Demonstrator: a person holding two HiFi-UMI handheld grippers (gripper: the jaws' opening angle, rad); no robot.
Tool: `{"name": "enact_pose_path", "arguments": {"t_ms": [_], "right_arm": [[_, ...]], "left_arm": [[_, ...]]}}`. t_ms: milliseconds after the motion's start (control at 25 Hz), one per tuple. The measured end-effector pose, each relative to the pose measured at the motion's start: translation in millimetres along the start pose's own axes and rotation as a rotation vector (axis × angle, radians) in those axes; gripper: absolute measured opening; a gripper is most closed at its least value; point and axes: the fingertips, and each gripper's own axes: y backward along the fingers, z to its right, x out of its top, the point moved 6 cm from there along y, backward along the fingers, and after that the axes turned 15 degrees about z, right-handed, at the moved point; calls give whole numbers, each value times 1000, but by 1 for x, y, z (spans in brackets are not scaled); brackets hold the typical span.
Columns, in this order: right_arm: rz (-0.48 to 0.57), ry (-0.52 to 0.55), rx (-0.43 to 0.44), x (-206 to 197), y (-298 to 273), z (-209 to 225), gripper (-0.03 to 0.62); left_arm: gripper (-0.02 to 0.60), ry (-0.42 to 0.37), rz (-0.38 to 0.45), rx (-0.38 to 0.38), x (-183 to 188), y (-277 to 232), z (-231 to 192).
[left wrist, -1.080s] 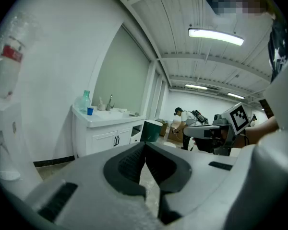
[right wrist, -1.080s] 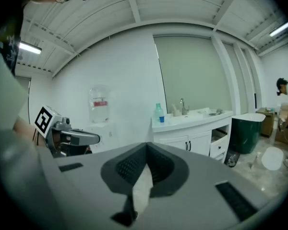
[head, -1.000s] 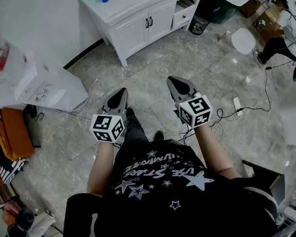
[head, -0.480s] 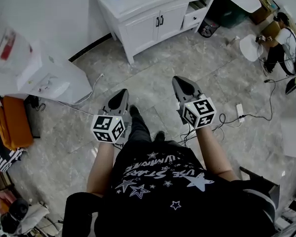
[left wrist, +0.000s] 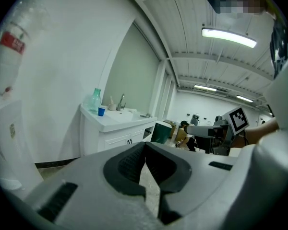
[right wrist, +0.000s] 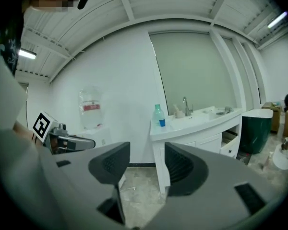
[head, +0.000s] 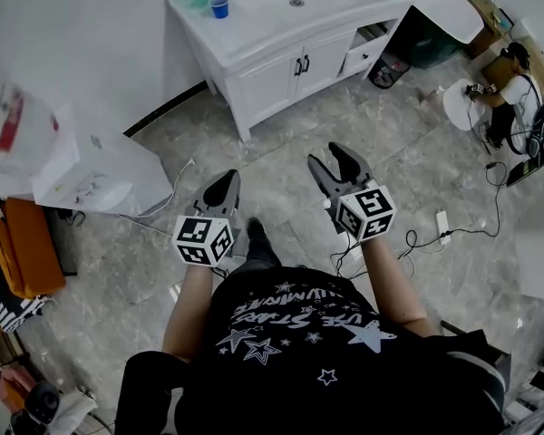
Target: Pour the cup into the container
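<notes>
Head view: the blue cup (head: pixel 219 6) on the far vanity (head: pixel 254 21) looks light and crushable, so pinch it gently mid-wall. Your right gripper (head: pixel 331 159) has just been opening and holds nothing; your left gripper (head: pixel 227 181) sits closed, empty.

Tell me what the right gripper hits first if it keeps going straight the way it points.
The right gripper has just been opening its jaws, with nothing between them. Nothing stands close ahead. Across the floor, it would probably first meet the near corner of the white sink cabinet, though depth is unclear.
</notes>
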Motion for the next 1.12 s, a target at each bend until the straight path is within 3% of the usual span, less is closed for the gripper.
{"name": "enact_pose_path", "arguments": {"t_ms": [280, 480, 920, 1120], "right_arm": [[-15, 11, 5, 5, -88, 4, 300], [-36, 20, -10, 5, -140, -4, 371], [-23, 47, -65, 3, -211, 27, 399], [-18, 37, -50, -2, -255, 57, 399]], "left_arm": [[12, -11, 22, 0, 23, -41, -71], [12, 9, 48, 41, 34, -52, -128], [12, 2, 56, 74, 48, -87, -194], [12, 8, 63, 143, 50, -105, -217]]}}
